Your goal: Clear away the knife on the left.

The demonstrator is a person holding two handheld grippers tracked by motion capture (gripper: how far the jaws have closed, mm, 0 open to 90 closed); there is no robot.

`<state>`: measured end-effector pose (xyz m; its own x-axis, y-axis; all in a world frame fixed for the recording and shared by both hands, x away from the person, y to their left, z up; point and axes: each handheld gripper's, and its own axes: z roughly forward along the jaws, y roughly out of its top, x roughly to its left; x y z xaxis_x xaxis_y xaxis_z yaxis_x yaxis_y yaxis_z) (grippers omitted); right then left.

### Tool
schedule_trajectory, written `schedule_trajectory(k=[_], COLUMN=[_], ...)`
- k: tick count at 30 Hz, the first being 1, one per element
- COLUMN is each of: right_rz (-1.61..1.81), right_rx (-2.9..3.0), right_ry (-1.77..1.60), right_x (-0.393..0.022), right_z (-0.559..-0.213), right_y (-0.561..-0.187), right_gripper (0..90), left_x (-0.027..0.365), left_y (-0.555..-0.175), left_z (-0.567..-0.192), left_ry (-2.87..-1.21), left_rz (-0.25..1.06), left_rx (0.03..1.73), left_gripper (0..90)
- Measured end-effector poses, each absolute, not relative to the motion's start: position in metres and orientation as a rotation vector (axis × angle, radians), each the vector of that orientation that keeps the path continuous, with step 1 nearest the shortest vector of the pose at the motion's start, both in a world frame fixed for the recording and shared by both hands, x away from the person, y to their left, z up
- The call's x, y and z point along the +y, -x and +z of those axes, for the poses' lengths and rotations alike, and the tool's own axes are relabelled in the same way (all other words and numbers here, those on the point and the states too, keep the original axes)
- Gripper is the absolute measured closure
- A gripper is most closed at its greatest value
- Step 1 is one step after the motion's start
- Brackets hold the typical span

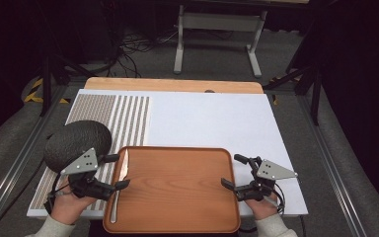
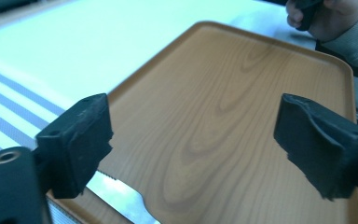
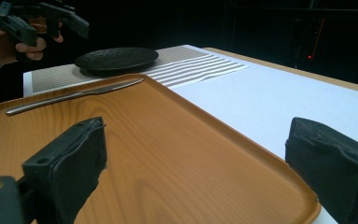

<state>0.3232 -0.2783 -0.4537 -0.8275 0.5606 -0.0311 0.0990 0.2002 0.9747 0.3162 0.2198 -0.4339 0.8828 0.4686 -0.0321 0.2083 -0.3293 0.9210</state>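
White sheeting is covering the table (image 1: 217,118), with a striped mat (image 1: 123,118) lying along its left part and dark floor surrounding the frame.

Risk assessment, largest item first:

1. The wooden tray (image 1: 177,190) is sitting at the near edge of the table. Its near rim is lying close to that edge, so a sideways push from either hand is likely to slide it toward the person or skew it.
2. The dark plate (image 1: 77,143) is resting on the mat just left of the tray's far left corner. The left claw (image 1: 117,172) is hovering between plate and tray, so a careless swing to its left is liable to strike the plate.
3. The knife (image 1: 120,182) is lying inside the tray along its left rim, blade pointing away from the person. Being thin and flat against the wood, it is likely to slip or pivot if pinched off-centre, and a low approach is likely to drive a jaw into the rim.

Position relative to the claws:

- The left claw is standing released, jaws wide with nothing between them. In the left gripper view the knife's blade (image 2: 121,198) is lying below and just beside one jaw, not between the pads.
- The right claw (image 1: 238,170) is standing released over the tray's right rim, well apart from the knife.
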Motion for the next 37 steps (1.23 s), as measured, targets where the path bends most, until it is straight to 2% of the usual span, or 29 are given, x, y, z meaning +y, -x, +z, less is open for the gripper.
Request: schedule_trajectory(k=[8,17,23,28,37], right_rz=[1.663,1.657,1.656,1.653,1.652], right_rx=[2.102,2.104,2.097,2.100,2.097], right_ry=[-0.613,-0.613,-0.624,-0.630,-0.632], right_x=[-0.278,-0.278,-0.279,-0.280,-0.280], right_z=[-0.453,-0.454,-0.454,-0.456,-0.456], right_y=[-0.323,-0.322,-0.322,-0.322,-0.322], right_gripper=[5.7,5.7,5.5,5.5,5.5], left_x=[0.233,0.255,0.263,0.265,0.258], left_y=[-0.302,-0.296,-0.293,-0.296,-0.297], left_z=[-0.448,-0.463,-0.478,-0.483,-0.483], left_ry=[-1.772,-1.659,-1.728,-1.695,-1.714], left_rz=[0.348,0.379,0.408,0.372,0.394], left_rx=[0.453,0.467,0.497,0.550,0.542], left_gripper=[4.0,1.0,1.1,0.9,1.0])
